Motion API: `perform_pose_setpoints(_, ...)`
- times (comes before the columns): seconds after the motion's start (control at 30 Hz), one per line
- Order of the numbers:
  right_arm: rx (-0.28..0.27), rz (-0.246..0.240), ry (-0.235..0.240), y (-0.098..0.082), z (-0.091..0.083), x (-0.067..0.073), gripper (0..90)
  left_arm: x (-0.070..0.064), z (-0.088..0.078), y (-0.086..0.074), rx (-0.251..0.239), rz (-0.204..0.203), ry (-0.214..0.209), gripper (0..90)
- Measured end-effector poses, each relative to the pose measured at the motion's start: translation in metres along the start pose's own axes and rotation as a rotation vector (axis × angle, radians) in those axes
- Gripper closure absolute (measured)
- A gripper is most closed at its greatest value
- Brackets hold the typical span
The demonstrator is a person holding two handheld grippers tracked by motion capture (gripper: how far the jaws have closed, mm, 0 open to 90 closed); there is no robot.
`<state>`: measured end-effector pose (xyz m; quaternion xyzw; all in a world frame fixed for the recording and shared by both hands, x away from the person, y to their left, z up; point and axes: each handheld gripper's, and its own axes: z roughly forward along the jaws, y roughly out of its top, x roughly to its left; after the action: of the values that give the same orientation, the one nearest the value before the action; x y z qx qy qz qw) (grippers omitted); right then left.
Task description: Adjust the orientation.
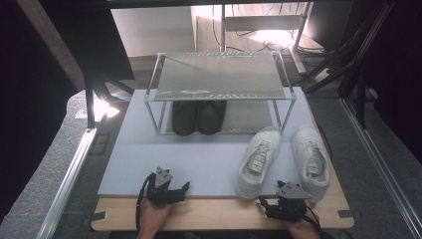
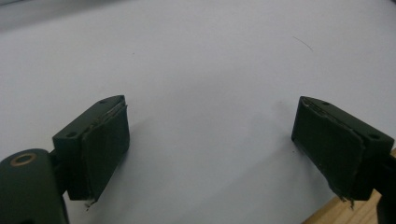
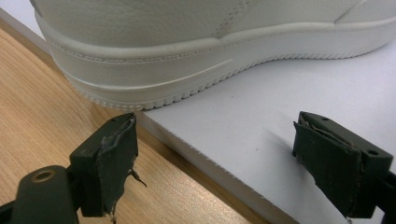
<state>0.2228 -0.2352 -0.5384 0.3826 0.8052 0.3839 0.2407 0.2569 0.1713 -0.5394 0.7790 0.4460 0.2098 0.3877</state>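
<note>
While both jaws gape wide, the right hand-held gripper (image 1: 286, 201) hovers just behind the heel of the white leather sneaker (image 3: 196, 51) on the pale grey mat (image 1: 199, 164), seemingly lining up a grab, and the left hand-held gripper (image 1: 166, 191) waits open nearby.
</note>
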Motion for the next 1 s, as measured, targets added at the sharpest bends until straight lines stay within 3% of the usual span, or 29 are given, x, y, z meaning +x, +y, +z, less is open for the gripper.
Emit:
perform_pose_setpoints(0.13,-0.009,0.014,0.01,-0.001,-0.001,-0.001,15.0,0.0,0.0,0.0,0.0,-0.001,0.0,11.0)
perform_pose_setpoints(0.3,-0.015,0.081,0.056,0.001,-0.008,-0.006,22.8,0.0,0.0,0.0,0.0,-0.001,0.0,11.1)
perform_pose_setpoints(0.47,-0.016,0.111,0.056,0.003,-0.013,-0.01,23.8,0.0,0.0,0.0,0.0,-0.002,0.0,11.1)
perform_pose_setpoints(0.6,-0.007,0.17,0.078,0.008,-0.017,-0.011,18.7,0.0,0.0,0.0,0.0,-0.002,0.0,11.1)
perform_pose_setpoints(0.77,0.003,0.162,0.068,0.013,-0.022,-0.009,16.0,0.0,0.0,0.0,0.0,-0.002,0.0,11.1)
perform_pose_setpoints(0.9,-0.003,0.159,0.045,0.018,-0.026,-0.011,25.4,0.0,0.0,0.0,0.0,-0.002,0.0,11.1)
perform_pose_setpoints(1.0,0.0,0.199,0.096,0.022,-0.03,-0.016,34.9,0.0,0.0,0.0,0.0,-0.002,0.0,11.1)
